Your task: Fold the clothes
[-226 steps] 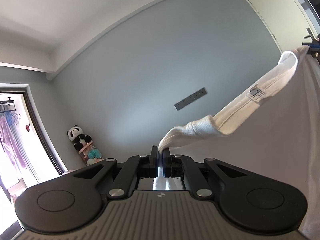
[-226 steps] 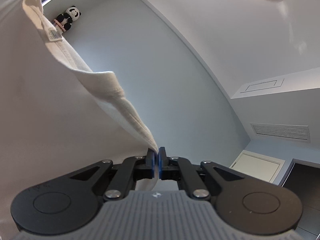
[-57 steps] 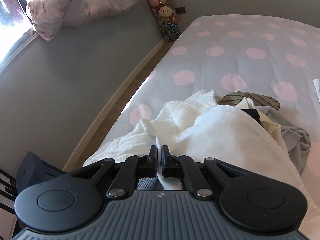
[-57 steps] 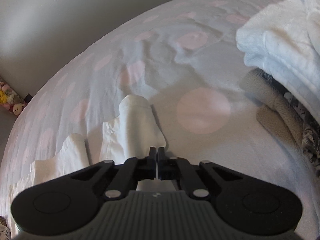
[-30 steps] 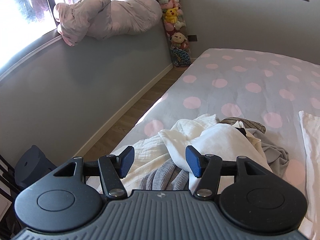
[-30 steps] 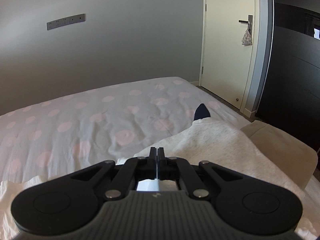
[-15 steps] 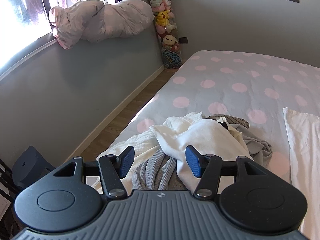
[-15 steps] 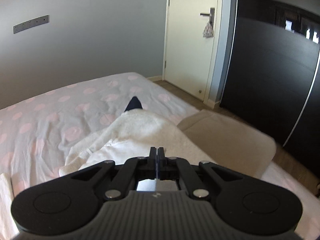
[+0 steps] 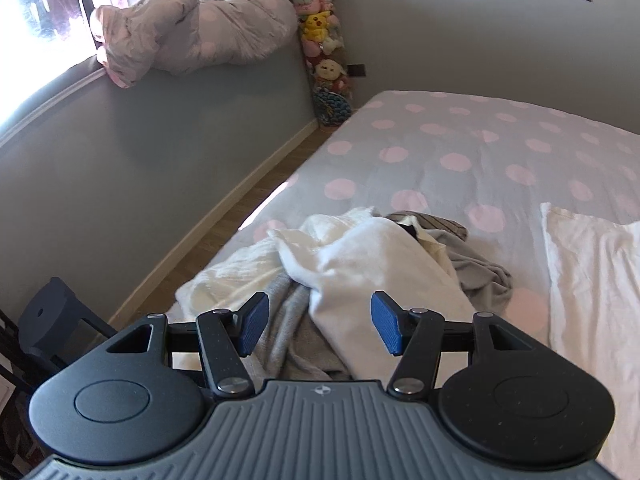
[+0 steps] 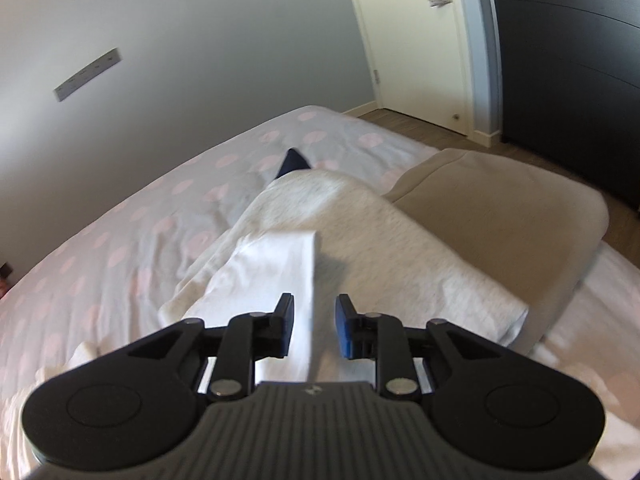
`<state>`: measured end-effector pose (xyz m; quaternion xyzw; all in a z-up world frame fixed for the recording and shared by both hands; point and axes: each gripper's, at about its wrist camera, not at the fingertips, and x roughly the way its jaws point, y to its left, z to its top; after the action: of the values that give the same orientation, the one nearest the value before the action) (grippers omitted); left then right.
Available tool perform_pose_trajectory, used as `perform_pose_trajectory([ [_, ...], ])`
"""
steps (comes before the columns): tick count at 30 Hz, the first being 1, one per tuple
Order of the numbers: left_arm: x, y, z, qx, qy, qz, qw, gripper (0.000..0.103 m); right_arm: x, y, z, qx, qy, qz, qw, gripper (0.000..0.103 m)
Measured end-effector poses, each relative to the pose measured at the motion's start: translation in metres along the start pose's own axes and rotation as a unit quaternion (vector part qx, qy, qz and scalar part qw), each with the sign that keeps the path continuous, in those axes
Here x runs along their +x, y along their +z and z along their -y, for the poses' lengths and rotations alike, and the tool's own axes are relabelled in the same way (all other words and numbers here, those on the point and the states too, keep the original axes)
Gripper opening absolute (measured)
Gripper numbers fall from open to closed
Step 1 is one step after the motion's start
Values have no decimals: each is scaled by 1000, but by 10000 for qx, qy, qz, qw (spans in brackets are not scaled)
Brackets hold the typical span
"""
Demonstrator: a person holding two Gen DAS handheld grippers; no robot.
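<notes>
In the left wrist view, a heap of unfolded clothes (image 9: pixel 360 256), white, grey and striped, lies at the near left edge of the polka-dot bed (image 9: pixel 480 152). My left gripper (image 9: pixel 318 324) is open and empty just above the heap. A white garment (image 9: pixel 592 264) lies spread flat to the right. In the right wrist view, my right gripper (image 10: pixel 314 326) is open over a white garment's sleeve (image 10: pixel 276 272), which lies across a folded light grey sweater (image 10: pixel 360 232).
A beige folded piece (image 10: pixel 500 208) lies under the sweater at the bed's right edge. A dark stool (image 9: pixel 52 320) stands on the floor at left. A rolled duvet (image 9: pixel 192 36) sits on the window ledge. Plush toys (image 9: pixel 324 40) hang in the corner. A door (image 10: pixel 420 40) is at far right.
Since 0.5 s ago my right gripper has opened and let go of the white garment. My left gripper stays open and has drifted slightly over the heap.
</notes>
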<state>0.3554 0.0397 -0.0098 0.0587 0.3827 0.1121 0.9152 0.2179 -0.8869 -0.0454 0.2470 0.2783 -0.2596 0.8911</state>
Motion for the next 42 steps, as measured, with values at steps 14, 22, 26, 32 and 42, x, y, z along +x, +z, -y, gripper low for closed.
perform_pose_trajectory([
  [14,-50,-108,84,576,-1965,-1195,9715,55,-77,-165,-46,-464,1136,-1597,9795,27],
  [22,-53,-172,106,847,-2013,-1923,9567,55,-98,-242,-62,-699,1071,-2512,9594,30],
  [26,-36,-187,115,665,-1984,-2214,9525,55,-106,-263,-69,-424,1154,-2618,9573,34],
  [32,-3,-201,136,751,-1638,-2550,9500,50,-119,-285,-88,2,1300,-2342,9635,41],
  [42,-6,-212,129,561,-2103,-2542,9423,0,-121,-293,-88,260,1244,-2082,9698,42],
])
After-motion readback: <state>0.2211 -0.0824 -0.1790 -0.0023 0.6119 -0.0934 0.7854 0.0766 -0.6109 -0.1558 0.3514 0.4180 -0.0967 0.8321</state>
